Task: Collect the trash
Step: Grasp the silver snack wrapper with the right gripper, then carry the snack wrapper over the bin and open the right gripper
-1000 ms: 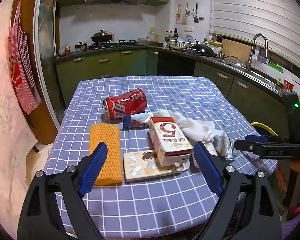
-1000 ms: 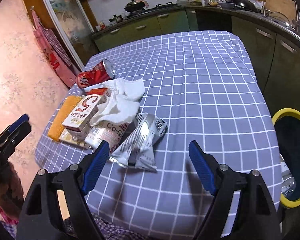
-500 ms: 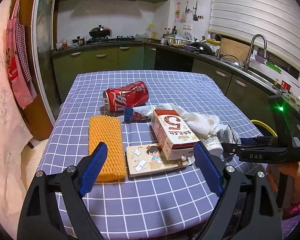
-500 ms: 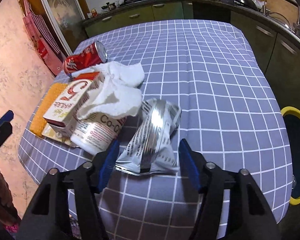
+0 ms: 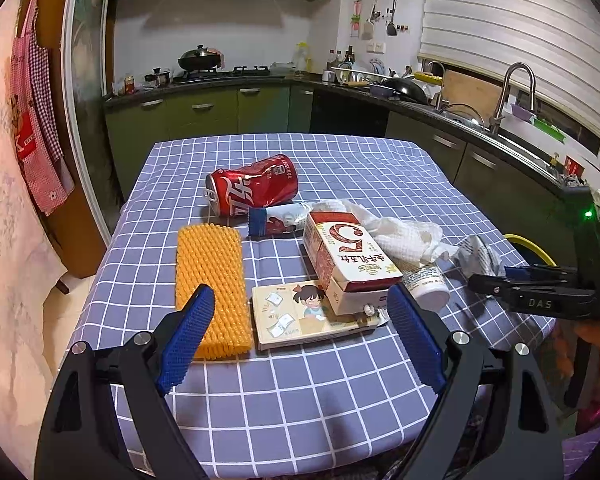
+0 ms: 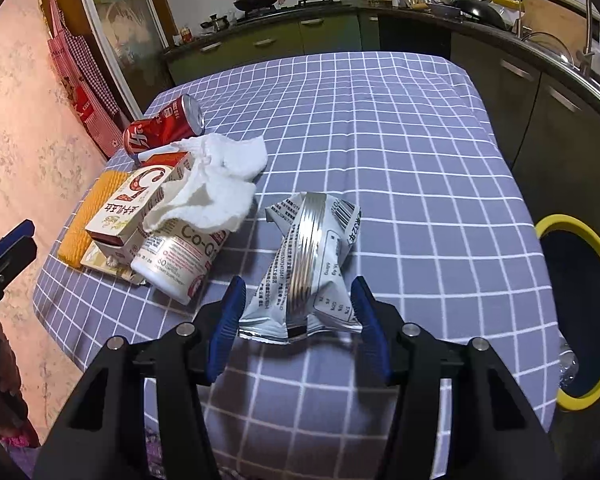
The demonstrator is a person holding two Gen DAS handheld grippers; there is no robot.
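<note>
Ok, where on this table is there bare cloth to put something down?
The far half of the checked tablecloth, beyond the red can and white tissue, is bare, as is the strip toward the yellow-rimmed bin. The near left corner is crowded: carton, white bottle, orange pad, silver wrapper.

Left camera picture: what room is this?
A home kitchen, most likely. There's a stove with a wok on it, a sink tap under the window, and green cabinets behind the table.
</note>
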